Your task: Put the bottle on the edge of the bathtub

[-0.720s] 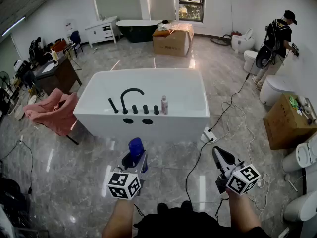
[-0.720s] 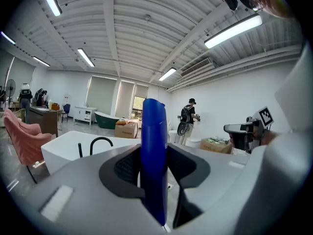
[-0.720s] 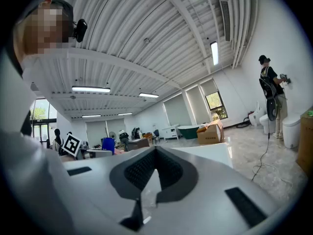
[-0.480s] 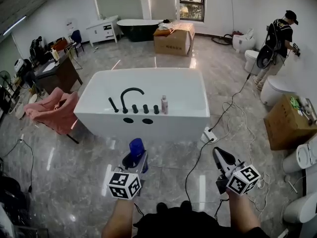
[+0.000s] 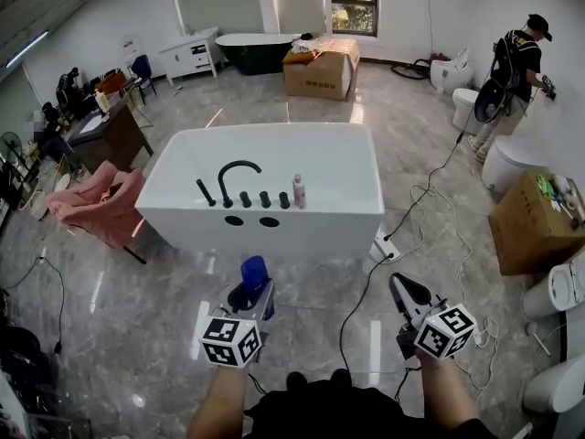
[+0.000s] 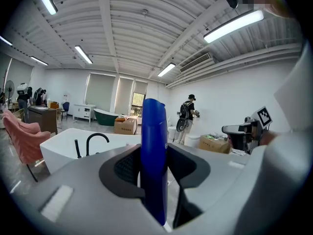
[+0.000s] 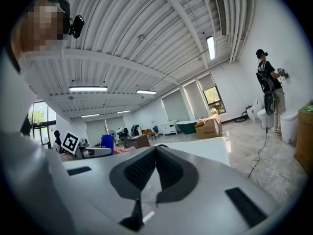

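Observation:
My left gripper is shut on a blue bottle, held upright over the floor in front of the white bathtub. In the left gripper view the blue bottle stands between the two jaws, which press on its sides. The tub's near edge carries a black faucet with several black knobs and a small pale bottle. My right gripper is off to the right above the floor, shut, with nothing held. The right gripper view shows my right gripper with its pads together.
A black cable runs across the floor between my grippers toward the tub. A pink armchair stands left of the tub. Cardboard boxes, toilets and a person are at the right. A desk sits far left.
Hardly anything differs. The head view has drifted slightly, so the tub sits a touch further left. Both grippers hold their places.

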Action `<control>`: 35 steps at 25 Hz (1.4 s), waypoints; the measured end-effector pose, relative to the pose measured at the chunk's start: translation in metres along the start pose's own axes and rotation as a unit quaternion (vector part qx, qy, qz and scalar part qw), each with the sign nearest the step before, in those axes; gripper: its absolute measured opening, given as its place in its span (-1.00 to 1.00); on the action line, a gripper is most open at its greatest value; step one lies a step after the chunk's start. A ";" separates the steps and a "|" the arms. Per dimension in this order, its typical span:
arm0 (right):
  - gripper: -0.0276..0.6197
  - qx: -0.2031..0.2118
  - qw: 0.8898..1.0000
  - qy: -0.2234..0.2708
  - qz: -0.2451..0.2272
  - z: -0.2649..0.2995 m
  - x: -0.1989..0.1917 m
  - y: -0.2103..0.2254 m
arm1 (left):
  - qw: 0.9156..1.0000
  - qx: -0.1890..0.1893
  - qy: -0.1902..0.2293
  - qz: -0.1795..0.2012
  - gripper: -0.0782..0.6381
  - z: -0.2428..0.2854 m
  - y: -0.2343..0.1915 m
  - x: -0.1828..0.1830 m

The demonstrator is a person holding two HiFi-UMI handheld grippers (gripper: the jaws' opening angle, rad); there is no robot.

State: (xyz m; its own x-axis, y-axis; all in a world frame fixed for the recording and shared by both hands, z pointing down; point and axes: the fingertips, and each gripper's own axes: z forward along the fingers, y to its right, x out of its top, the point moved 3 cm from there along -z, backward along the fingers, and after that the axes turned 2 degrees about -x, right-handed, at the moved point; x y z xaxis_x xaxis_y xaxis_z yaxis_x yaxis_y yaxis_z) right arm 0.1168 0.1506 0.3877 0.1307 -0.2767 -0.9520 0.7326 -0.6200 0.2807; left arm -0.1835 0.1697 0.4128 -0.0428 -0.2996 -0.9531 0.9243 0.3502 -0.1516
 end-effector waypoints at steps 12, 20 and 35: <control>-0.88 -0.007 1.000 -0.003 0.002 -0.041 -0.001 0.035 | 1.000 -0.005 0.007 0.002 -0.33 0.021 0.048 -0.001; -0.88 -0.015 1.000 -0.013 0.012 -0.037 -0.003 0.054 | 1.000 -0.020 0.005 0.006 -0.33 0.047 0.053 0.004; -0.88 -0.036 0.999 -0.033 0.018 0.102 0.021 0.100 | 0.999 -0.049 0.009 0.019 -0.33 0.168 -0.038 0.040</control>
State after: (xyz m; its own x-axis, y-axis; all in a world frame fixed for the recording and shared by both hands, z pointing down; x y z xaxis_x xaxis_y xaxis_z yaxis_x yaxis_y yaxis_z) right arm 0.1247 0.0081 0.4083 0.1153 -0.3470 -0.9307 0.7744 -0.5555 0.3030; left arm -0.1564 -0.0047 0.4240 -0.0165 -0.2688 -0.9631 0.8836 0.4468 -0.1398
